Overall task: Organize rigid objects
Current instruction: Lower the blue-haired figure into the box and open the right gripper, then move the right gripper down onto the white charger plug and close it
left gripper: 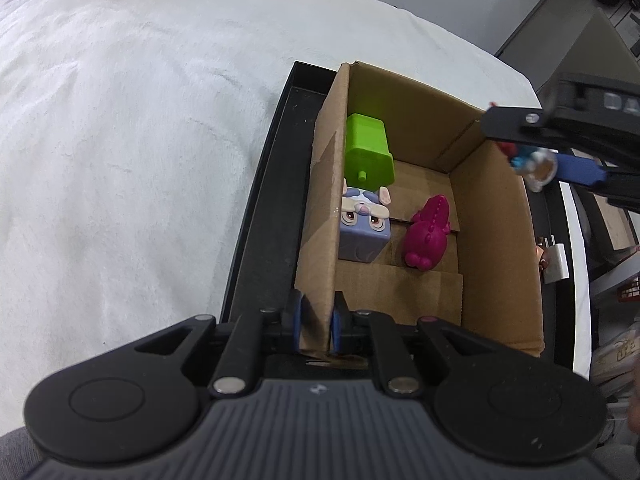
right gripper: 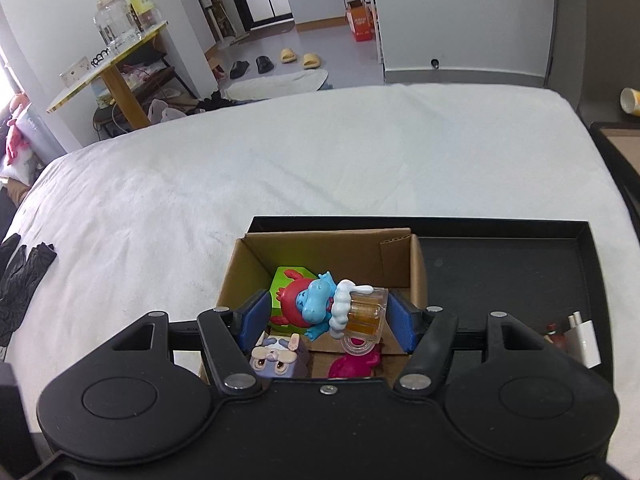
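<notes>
Three toys already lie in the cardboard box [left gripper: 496,240], whose wall my left gripper [left gripper: 316,330] pinches. From the right wrist, my right gripper [right gripper: 326,316] clamps the blue figurine [right gripper: 320,306] above the box; a white charger [right gripper: 584,340] waits on the black tray [right gripper: 520,264].

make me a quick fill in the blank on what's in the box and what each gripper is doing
1. The left gripper is clamped on the ____ of the cardboard box.
2. The right gripper holds a blue figurine that carries a mug of ____.
3. The dinosaur toy lying in the box is ____ in colour.
4. The box stands in a ____ tray.

Missing words: wall; beer; magenta; black
</notes>
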A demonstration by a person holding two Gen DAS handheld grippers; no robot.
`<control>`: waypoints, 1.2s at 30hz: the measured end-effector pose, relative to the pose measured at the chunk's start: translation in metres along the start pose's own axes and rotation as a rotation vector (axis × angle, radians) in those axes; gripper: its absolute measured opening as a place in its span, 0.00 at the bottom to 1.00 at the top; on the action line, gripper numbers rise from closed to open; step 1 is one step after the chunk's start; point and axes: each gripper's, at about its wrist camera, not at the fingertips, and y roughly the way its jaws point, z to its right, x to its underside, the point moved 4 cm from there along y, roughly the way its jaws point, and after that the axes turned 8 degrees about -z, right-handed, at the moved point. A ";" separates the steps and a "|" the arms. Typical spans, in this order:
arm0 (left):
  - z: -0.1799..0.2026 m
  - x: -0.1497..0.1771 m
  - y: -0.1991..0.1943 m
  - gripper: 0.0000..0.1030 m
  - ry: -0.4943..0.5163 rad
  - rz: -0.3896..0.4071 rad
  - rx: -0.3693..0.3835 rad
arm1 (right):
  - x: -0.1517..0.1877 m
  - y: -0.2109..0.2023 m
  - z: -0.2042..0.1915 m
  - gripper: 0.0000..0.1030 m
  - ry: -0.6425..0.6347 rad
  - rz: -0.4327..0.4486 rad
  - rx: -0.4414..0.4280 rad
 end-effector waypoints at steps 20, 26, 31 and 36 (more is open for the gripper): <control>-0.002 -0.001 0.000 0.14 -0.010 -0.006 0.008 | -0.003 -0.006 0.014 0.71 0.052 0.001 -0.046; -0.002 0.000 -0.001 0.14 -0.008 -0.003 0.005 | 0.008 -0.027 0.028 0.72 0.065 0.010 -0.055; -0.001 0.000 -0.001 0.14 0.003 0.001 -0.003 | 0.018 -0.039 0.041 0.72 0.085 0.020 -0.043; 0.001 0.001 -0.001 0.14 0.005 0.004 -0.009 | 0.029 -0.045 0.055 0.74 0.098 0.019 -0.025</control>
